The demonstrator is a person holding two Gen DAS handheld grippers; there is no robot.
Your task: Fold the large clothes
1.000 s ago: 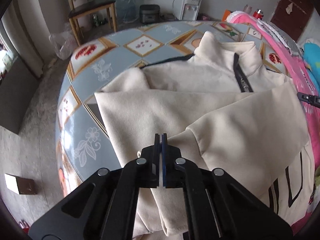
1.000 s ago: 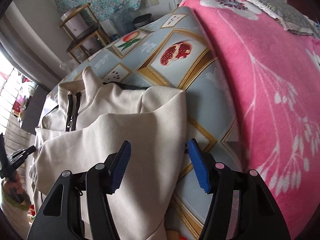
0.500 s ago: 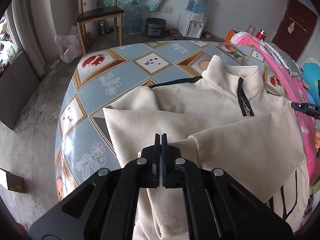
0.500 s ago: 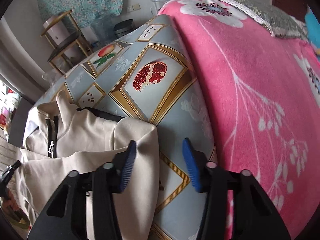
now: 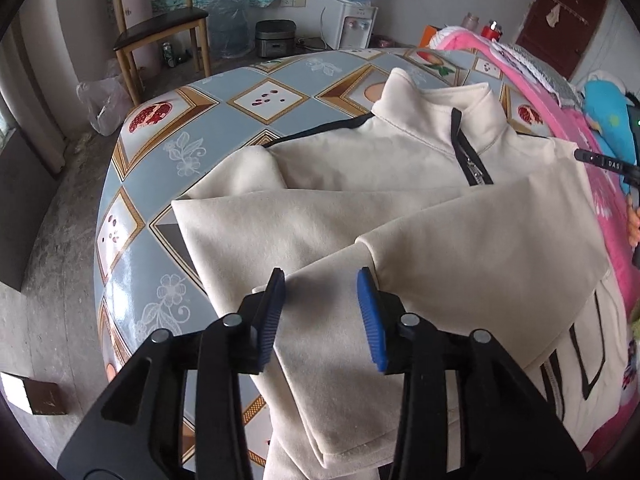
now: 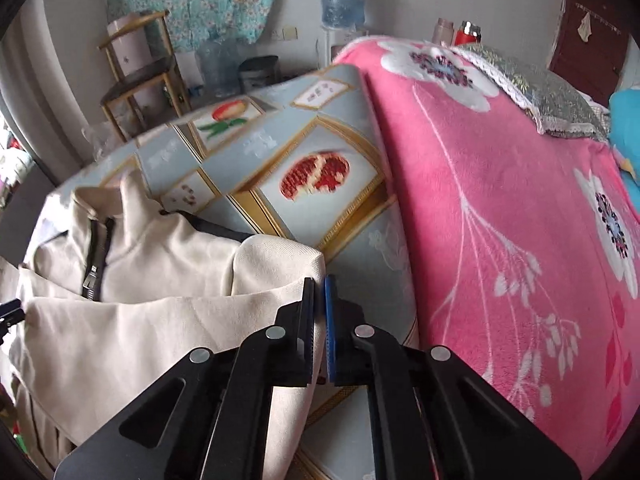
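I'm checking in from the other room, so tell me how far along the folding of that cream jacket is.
Partly done. Both sleeves of the cream jacket already lie folded across its front. In hand: the right gripper has shut on the jacket's right edge, while the left gripper is opening over a sleeve, pads clear. Left: folding the body, whose hem hangs off the table.

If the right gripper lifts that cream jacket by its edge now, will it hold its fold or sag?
The jacket will probably sag: its sleeves already drape in soft creases. The fleece looks thick, so likely weighty for one pinch by the shut right gripper. It may slide on the glossy tablecloth; the left gripper is opening over a sleeve.
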